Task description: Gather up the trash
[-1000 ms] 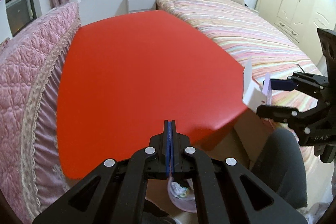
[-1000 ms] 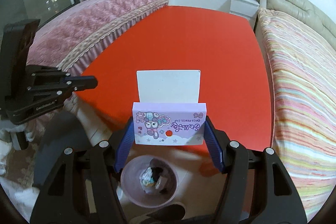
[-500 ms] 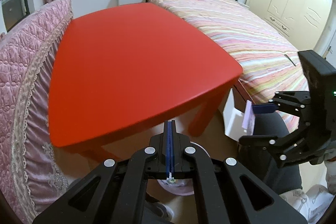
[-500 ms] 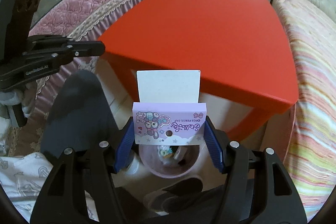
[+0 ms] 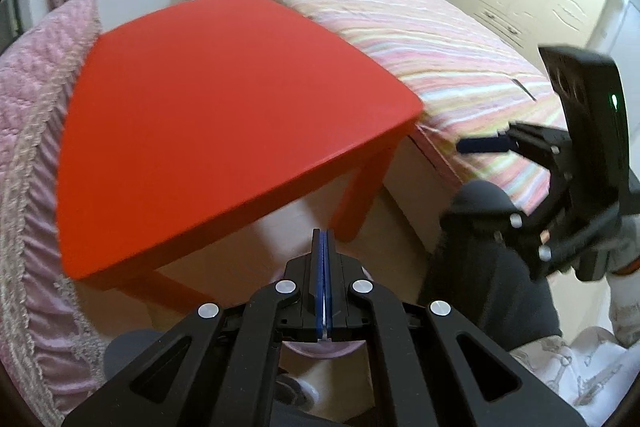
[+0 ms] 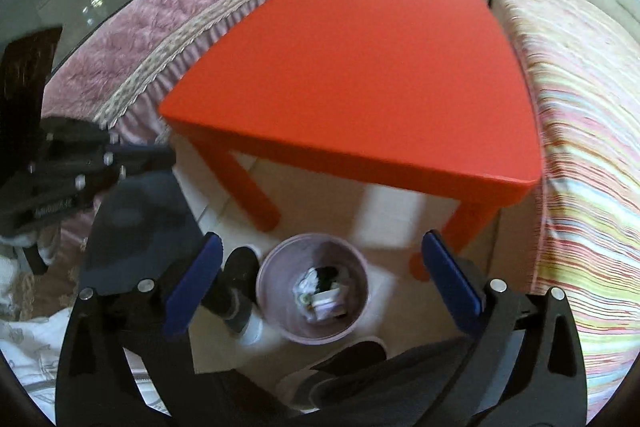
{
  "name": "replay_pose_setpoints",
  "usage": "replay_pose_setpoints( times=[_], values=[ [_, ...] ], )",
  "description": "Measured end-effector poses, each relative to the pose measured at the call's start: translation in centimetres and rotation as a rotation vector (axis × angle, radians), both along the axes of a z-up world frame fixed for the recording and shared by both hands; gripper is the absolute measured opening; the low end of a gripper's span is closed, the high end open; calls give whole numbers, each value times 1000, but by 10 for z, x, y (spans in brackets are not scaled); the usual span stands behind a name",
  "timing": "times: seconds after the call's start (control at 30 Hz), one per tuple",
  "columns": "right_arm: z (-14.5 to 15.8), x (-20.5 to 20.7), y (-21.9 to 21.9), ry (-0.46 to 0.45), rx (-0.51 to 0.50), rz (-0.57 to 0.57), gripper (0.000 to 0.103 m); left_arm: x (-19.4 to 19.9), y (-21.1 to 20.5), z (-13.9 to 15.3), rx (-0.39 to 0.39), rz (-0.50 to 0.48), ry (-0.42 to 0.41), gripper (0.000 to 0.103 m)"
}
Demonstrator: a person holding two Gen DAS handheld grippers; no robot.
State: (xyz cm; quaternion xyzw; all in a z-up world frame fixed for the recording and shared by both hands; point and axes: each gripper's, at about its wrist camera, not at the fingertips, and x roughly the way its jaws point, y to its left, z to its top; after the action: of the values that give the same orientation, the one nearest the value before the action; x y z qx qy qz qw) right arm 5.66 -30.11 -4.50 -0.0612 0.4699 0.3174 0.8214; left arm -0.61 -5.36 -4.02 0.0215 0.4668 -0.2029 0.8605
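1. Hovering above the pink waste bin [image 6: 313,287], the right gripper [image 6: 320,279] has its blue-padded fingers [image 6: 192,277] spread wide with nothing between them.
2. The bin stands on the floor by the near legs of the red table [image 6: 360,75], between the person's feet; crumpled paper and a small pale-purple carton [image 6: 326,301] lie at its bottom, so the trash appears to be already inside.
3. A blurred white patch shows just beyond the bin's far rim; what it is cannot be told.
4. The left gripper [image 5: 323,259] has its fingers pressed flat together, gripping nothing, and it hangs over the near side of the same bin, whose pink rim [image 5: 320,349] peeks out beneath it.
5. From the left wrist view the right gripper is seen off to the right, over the person's dark-trousered knee [image 5: 480,227].
6. The table top carries no objects in either view, with a pink quilted bed [image 6: 192,11] on one side and a striped bed [image 5: 420,39] on the other.
7. Judged from this, the drop step looks finished; the next move calls for checking the table and floor for any remaining trash, then lifting both grippers clear of the bin.
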Motion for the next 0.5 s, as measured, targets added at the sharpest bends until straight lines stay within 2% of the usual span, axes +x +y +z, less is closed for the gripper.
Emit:
replay_pose_setpoints(
  times=[0.07,0.1,0.13,0.2,0.5],
  values=[
    [4,2,-6,-11,8,-18,98,0,-4,-2,-10,-26,16,7],
    [6,3,-9,-14,14,-26,98,0,-5,-3,-9,-32,22,16],
    [7,5,-11,-17,17,-34,98,1,-6,-4,-13,-38,32,51],
    [9,7,-13,-18,26,-43,100,0,-5,-5,-16,-31,25,97],
    [7,12,-9,-4,35,-39,100,4,4,-12,12,20,50,97]
  ],
)
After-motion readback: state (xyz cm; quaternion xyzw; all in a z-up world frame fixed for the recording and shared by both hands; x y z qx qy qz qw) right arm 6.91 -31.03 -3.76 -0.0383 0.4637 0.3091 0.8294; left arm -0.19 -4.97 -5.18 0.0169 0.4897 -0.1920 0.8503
